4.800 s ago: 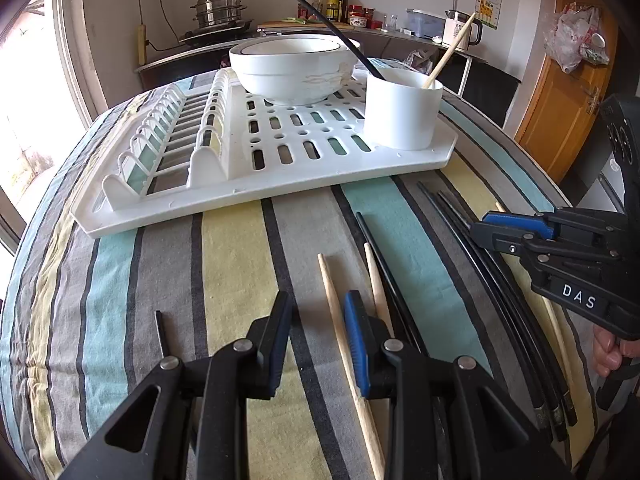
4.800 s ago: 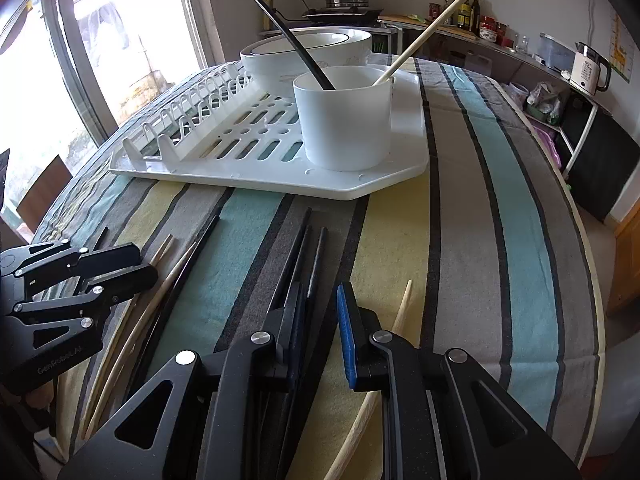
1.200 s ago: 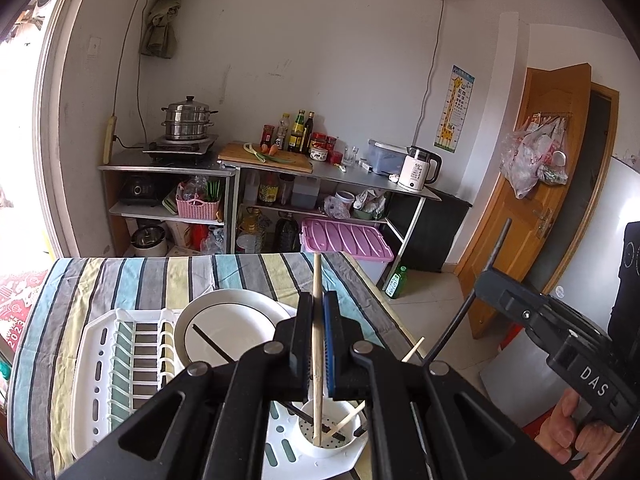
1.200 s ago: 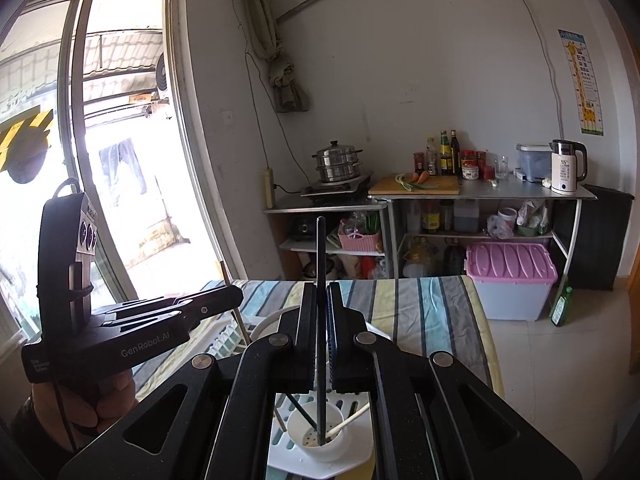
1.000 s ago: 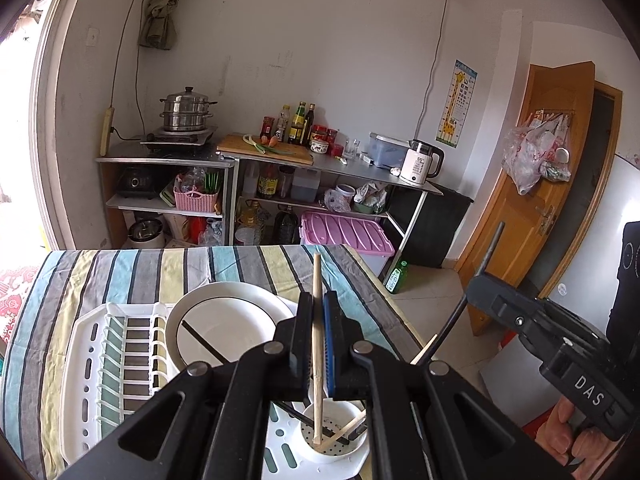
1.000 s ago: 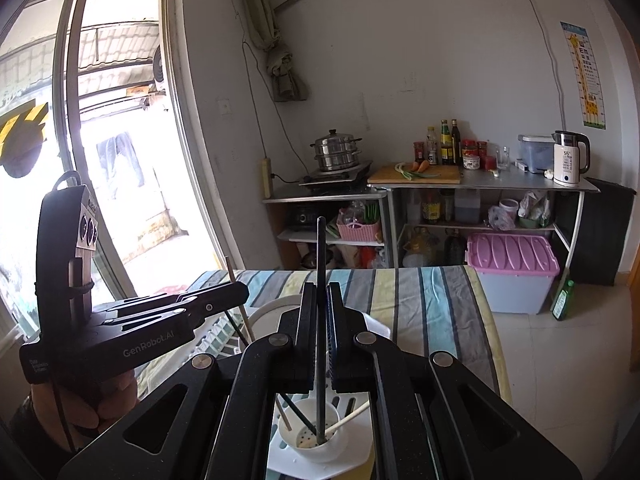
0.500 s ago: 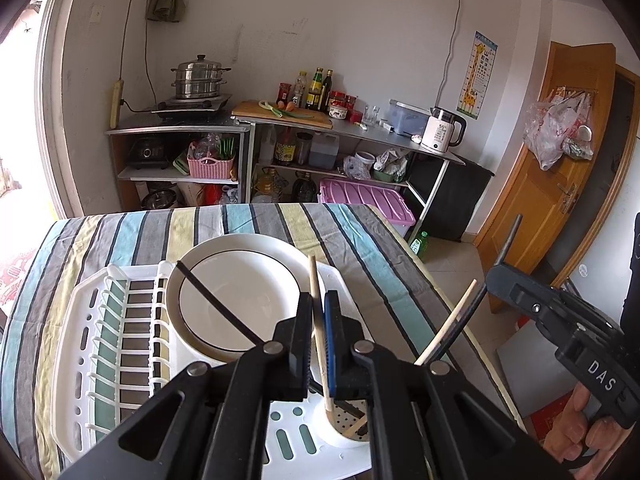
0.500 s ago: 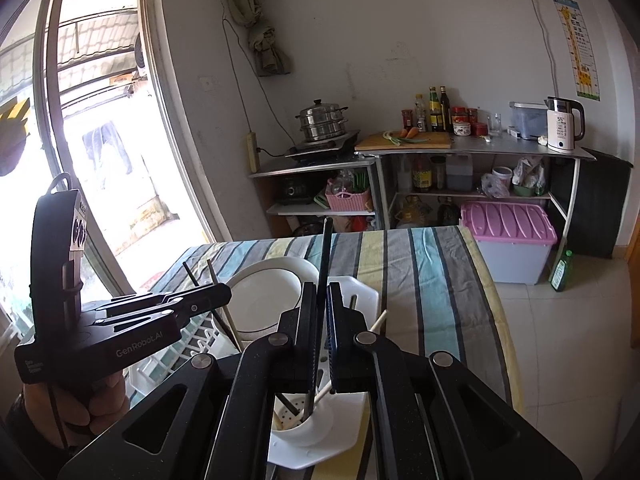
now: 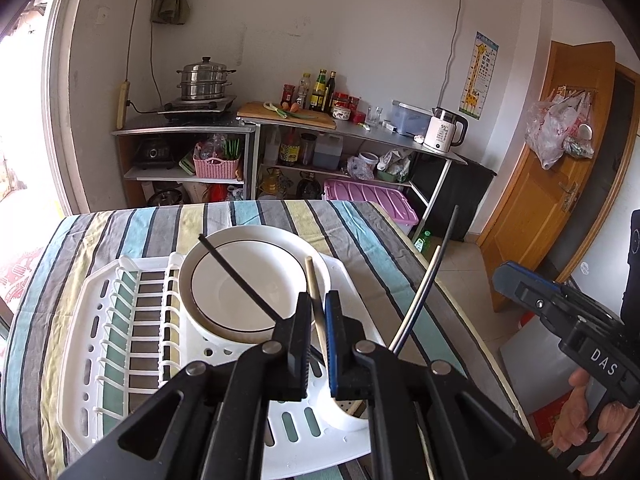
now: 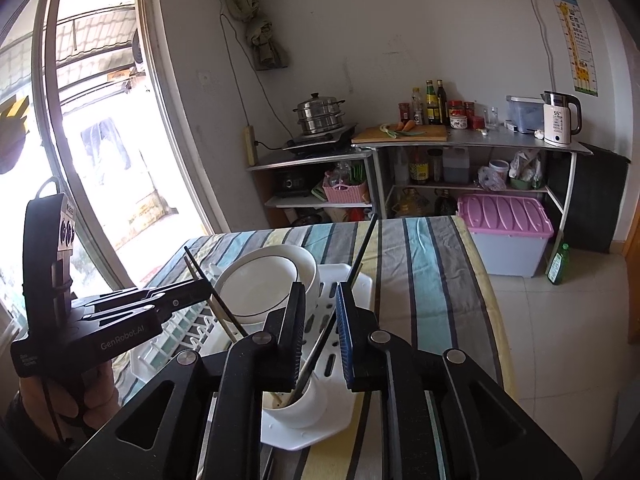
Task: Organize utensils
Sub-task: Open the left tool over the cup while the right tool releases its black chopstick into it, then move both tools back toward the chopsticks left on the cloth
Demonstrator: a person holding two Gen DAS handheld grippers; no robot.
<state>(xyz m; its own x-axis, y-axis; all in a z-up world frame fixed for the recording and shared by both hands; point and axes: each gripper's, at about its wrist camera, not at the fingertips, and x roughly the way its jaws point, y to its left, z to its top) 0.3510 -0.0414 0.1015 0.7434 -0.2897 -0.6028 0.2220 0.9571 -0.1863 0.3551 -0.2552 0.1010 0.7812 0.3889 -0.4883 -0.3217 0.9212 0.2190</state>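
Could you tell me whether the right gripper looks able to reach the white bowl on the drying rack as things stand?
Probably yes. The right gripper has just opened and grips nothing, with a black chopstick loose between its jaws. The bowl sits just beyond on the rack; only chopsticks in the cup stand near.

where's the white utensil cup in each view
Left wrist view: the white cup sits low, just right of centre, mostly hidden behind the left tongs, at the near corner of the drying rack.
Right wrist view: low centre, below the right tongs, chopsticks leaning in it.
Shared landmark: the white bowl on the rack behind the cup.
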